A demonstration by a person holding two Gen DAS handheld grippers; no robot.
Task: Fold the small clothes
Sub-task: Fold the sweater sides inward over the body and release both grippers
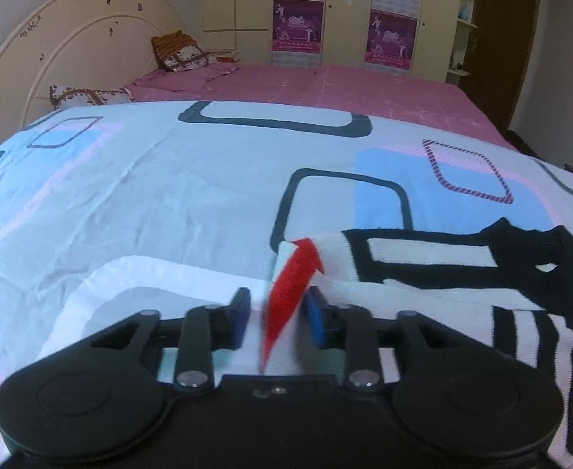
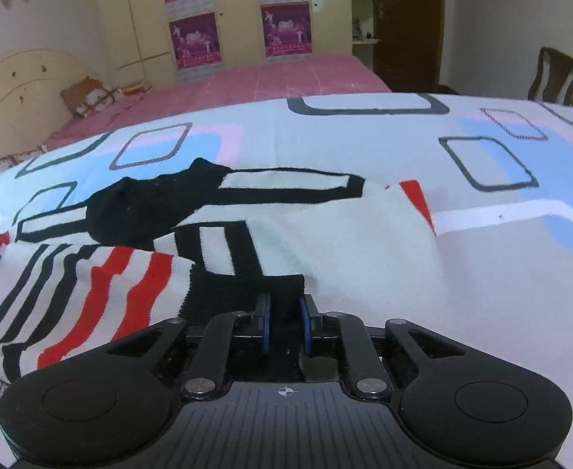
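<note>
A small white knit garment (image 1: 423, 285) with black bars and red and black stripes lies spread on a patterned sheet. In the left wrist view its white corner with a red patch (image 1: 286, 293) stands up between the blue pads of my left gripper (image 1: 278, 312), which is shut on it. In the right wrist view the garment (image 2: 345, 242) stretches away to the left. Its black edge (image 2: 247, 289) runs between the pads of my right gripper (image 2: 285, 324), which is shut on that edge. The far sleeve ends in a red tip (image 2: 419, 199).
The white sheet (image 1: 169, 195) with blue, pink and dark squares covers the near surface. Behind it lies a pink bed (image 1: 345, 86) with pillows (image 1: 180, 52) and a cream headboard (image 1: 71, 39). A wardrobe with posters (image 2: 192, 43) and a wooden chair (image 2: 554, 74) stand at the back.
</note>
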